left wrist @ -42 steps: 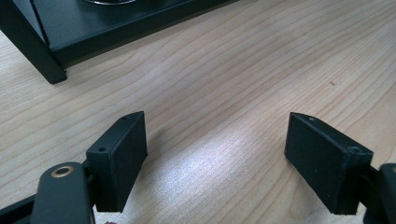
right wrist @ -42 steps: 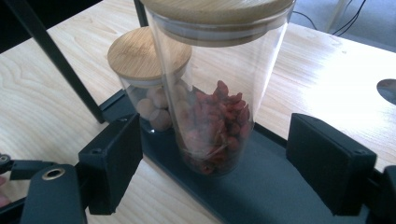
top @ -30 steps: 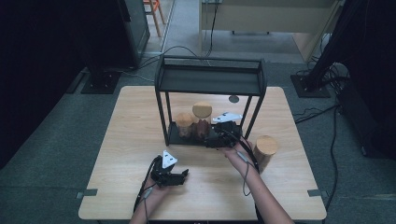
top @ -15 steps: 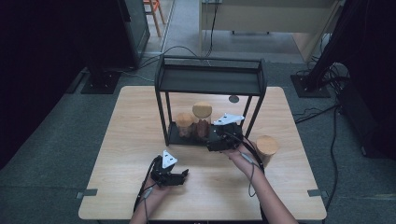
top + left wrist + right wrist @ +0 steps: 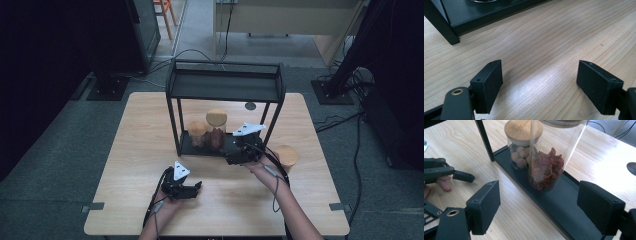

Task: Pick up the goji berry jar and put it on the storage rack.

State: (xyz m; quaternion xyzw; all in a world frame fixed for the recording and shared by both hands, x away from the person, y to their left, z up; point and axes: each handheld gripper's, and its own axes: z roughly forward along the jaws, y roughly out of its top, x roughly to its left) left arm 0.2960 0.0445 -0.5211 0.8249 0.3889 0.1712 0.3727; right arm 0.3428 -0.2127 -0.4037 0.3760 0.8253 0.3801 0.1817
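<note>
A black metal shelf [image 5: 225, 87] stands on the wooden table [image 5: 140, 130]. On its bottom tray [image 5: 564, 205] a tall glass jar of red dried berries [image 5: 545, 171] stands beside a short jar of brown balls [image 5: 522, 153]; both have wooden lids, and they are the tall jar [image 5: 216, 127] and short jar [image 5: 197, 133] of the high view. My right gripper [image 5: 234, 156] is open just in front of the tray's right end, its jaws [image 5: 539, 202] empty. My left gripper [image 5: 195, 189] rests open near the table's front, over bare wood [image 5: 539, 77].
A third wooden-lidded jar [image 5: 286, 157] stands on the table right of my right hand. A small dark disc [image 5: 250, 106] lies behind the shelf. The shelf's front leg [image 5: 439, 25] is close ahead of the left gripper. Cables run across the floor.
My right gripper has drawn back a little from the shelf toward the table's front, jaws open and empty. The left gripper has stayed put.
</note>
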